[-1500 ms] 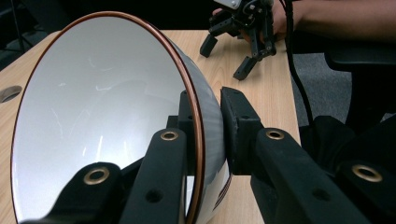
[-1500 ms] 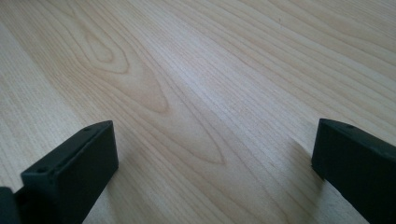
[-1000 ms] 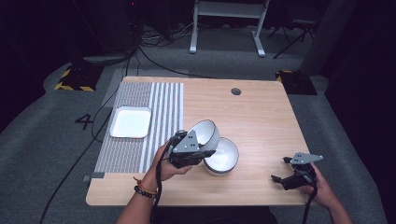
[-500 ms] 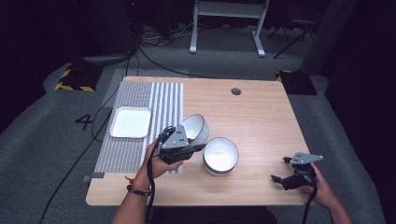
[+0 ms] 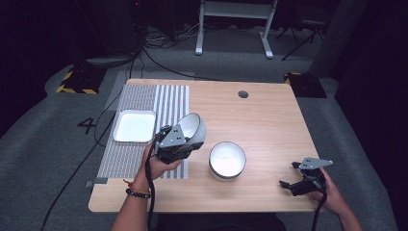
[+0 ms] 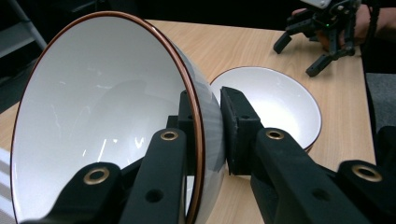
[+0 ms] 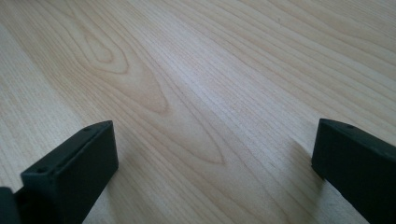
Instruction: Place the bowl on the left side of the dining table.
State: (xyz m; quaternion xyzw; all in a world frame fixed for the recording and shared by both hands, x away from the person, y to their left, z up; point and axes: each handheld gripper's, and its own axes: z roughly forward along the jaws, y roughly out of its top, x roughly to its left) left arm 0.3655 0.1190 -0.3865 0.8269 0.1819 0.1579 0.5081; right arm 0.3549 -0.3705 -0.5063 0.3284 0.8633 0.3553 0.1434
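A white bowl with a brown rim is held tilted on its side above the table, and my left gripper is shut on its wall, one jaw inside and one outside. It hangs over the right edge of the striped mat. A second matching bowl stands upright on the wooden table just to the right. Near the front right corner, my right gripper rests open above bare wood, with nothing between its jaws.
A white square tray lies on the striped mat at the left. There is a round cable hole near the table's far edge. Cables and a white stand lie on the floor beyond the table.
My left gripper has carried the tilted bowl to the left, away from the standing bowl and toward the striped mat. The right gripper has stayed put.
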